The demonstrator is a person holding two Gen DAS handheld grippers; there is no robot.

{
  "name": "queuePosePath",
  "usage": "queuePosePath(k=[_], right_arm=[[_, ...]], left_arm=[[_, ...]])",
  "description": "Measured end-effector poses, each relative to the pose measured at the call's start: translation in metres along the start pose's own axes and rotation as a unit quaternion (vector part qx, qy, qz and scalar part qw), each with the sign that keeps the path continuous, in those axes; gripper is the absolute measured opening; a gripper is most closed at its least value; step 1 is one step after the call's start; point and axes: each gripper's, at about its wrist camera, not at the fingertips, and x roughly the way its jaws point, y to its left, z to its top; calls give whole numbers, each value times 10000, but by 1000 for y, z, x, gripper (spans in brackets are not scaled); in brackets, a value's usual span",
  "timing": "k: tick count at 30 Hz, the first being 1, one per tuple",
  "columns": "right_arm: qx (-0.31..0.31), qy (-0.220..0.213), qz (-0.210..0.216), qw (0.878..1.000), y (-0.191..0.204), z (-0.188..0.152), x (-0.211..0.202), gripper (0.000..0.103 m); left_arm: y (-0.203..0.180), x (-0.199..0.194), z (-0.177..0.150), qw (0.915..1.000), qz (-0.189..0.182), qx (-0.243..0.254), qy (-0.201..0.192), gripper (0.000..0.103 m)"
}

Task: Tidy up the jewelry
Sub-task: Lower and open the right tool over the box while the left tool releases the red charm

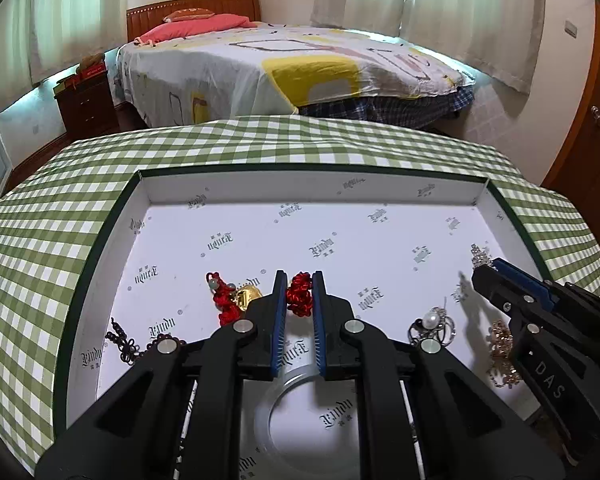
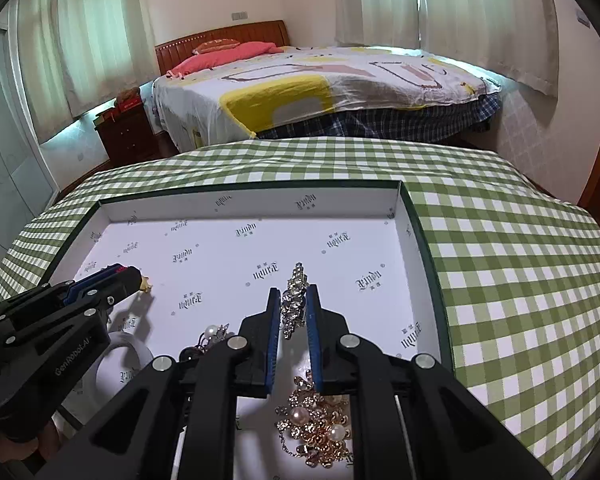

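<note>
A shallow white tray (image 1: 260,188) with dark rim lies on the checked cloth. My left gripper (image 1: 299,280) is shut on a red knotted ornament (image 1: 299,294) just above the tray floor. Left of it lie a red cord piece with a gold charm (image 1: 236,296) and a dark knotted cord (image 1: 128,344). My right gripper (image 2: 293,294) is shut on a silver rhinestone piece (image 2: 294,300). Below it lies a gold and pearl necklace (image 2: 320,424). A pearl ring cluster (image 1: 432,326) lies between the grippers. The right gripper also shows in the left wrist view (image 1: 485,269).
A clear tape roll (image 1: 300,416) lies in the tray under my left gripper. The green checked tablecloth (image 2: 500,260) surrounds the tray. A bed (image 1: 292,64) and a dark nightstand (image 1: 86,100) stand beyond the table.
</note>
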Motion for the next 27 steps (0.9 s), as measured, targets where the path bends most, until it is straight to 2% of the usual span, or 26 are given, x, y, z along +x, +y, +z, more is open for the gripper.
queuePosePath(k=[24, 27], right_arm=[[6, 219, 36, 9998, 0, 1, 11, 14], [17, 212, 36, 9998, 0, 1, 11, 14]], left_arm=[[2, 5, 5, 9999, -68, -78, 116, 13], [2, 4, 4, 9998, -100, -90, 118, 20]])
